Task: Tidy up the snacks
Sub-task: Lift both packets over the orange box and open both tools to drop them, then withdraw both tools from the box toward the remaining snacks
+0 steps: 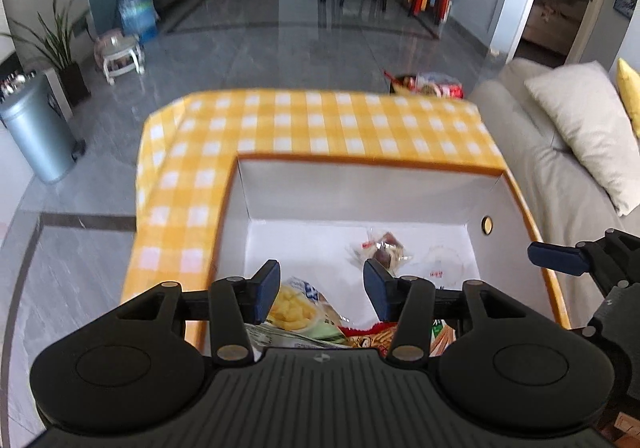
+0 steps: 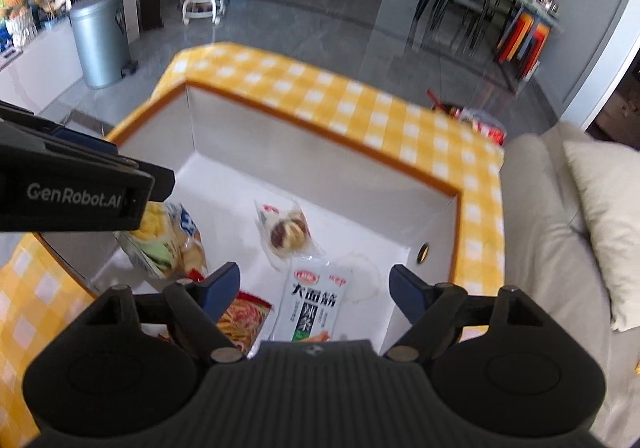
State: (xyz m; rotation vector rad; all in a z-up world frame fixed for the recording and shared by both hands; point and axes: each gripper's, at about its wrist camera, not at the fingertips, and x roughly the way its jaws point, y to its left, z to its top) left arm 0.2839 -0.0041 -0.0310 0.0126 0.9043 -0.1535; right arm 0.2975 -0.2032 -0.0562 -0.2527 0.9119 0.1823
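A grey tiled floor runs out ahead of you toward a bin and a water jug, with a sofa on your right. Nearer, the surface wears a yellow check cloth, and on it sits a white box with an orange rim, open at the top.

Your left gripper hangs over the box with its fingers apart and nothing between them. Your right gripper is also above the box, fingers spread wide and empty.

The snacks lie on the box floor. A yellow puff bag rests at the left wall, partly under your left gripper in the right wrist view. A wrapped pastry lies near the middle. Just beside it, nearer you, is a white packet with dark characters, and a red packet lies left of that. A clear round wrapper sits near the right wall.
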